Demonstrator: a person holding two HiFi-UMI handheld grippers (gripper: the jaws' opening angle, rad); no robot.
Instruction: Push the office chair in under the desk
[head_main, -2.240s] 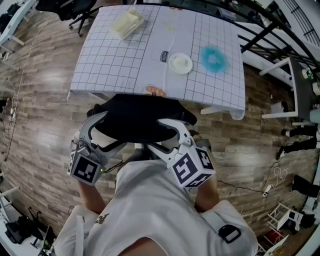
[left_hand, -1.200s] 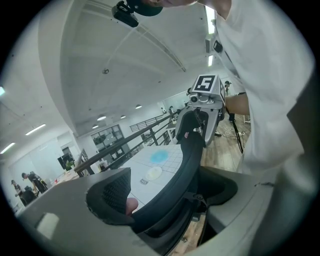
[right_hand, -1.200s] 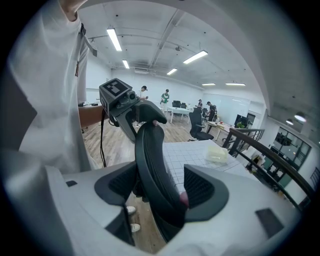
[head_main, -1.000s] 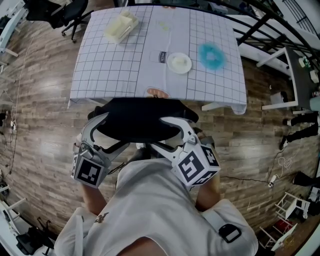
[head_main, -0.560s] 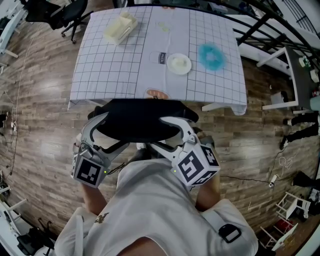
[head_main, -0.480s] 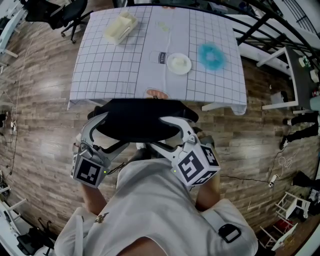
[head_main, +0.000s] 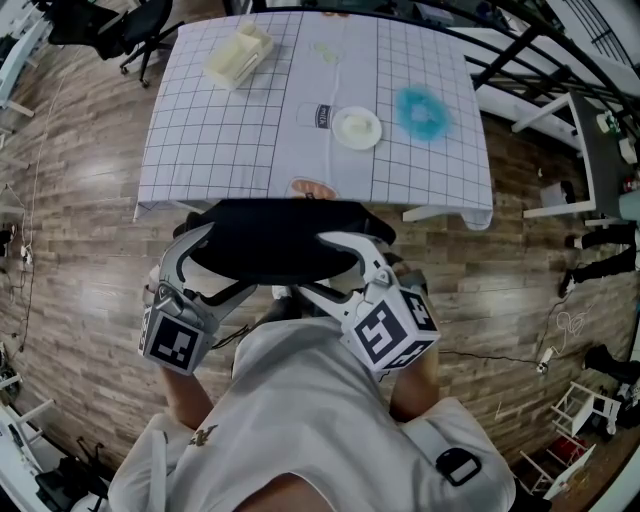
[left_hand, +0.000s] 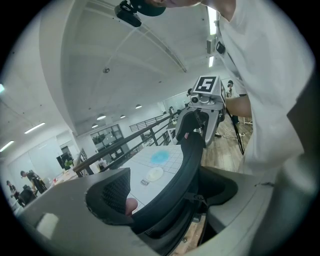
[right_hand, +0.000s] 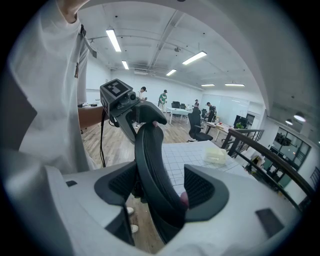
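The black office chair's backrest (head_main: 270, 240) stands just before the front edge of the desk (head_main: 200, 150), which has a white gridded cloth. My left gripper (head_main: 200, 245) is shut on the backrest's left end. My right gripper (head_main: 335, 245) is shut on its right end. In the left gripper view the curved backrest (left_hand: 187, 165) runs between the jaws of the left gripper (left_hand: 165, 195), and the right gripper (left_hand: 202, 115) shows at its far end. In the right gripper view the backrest (right_hand: 150, 160) fills the gap of the right gripper (right_hand: 160, 192). The seat and wheels are hidden by my body.
On the desk lie a cream container (head_main: 238, 55), a white round dish (head_main: 356, 126), a blue fluffy thing (head_main: 424, 112) and a small orange item (head_main: 313, 187) at the front edge. Another black chair (head_main: 130, 25) stands at the far left. White furniture legs (head_main: 560, 150) and floor cables lie to the right.
Both grippers keep their hold on the backrest. The whole view has shifted slightly since the oldest frame, and the last second shows almost no movement.
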